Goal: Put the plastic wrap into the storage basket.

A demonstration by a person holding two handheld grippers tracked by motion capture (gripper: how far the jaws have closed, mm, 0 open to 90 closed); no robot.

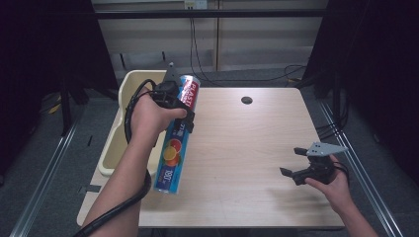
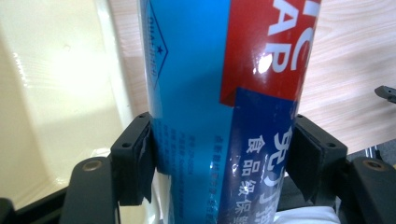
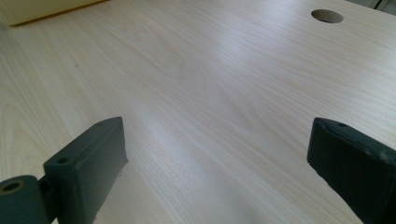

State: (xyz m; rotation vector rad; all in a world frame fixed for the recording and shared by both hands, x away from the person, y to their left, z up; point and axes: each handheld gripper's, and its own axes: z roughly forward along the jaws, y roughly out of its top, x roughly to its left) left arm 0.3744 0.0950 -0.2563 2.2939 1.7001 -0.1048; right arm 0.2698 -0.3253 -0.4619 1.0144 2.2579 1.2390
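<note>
Left claw (image 2: pixel 219 154) clamps the glossy plastic-wrap tube (image 1: pixel 177 134) across its middle above the cream bin (image 1: pixel 121 126); we expect pivoting or slipping, right claw (image 1: pixel 294 161) idle, released.

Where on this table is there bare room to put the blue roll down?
The widest bare stretch of the table runs from the blue roll across to the right tool, and back to the round hole. The left edge is tight: the left tool grips the roll there, beside the cream bin.
</note>
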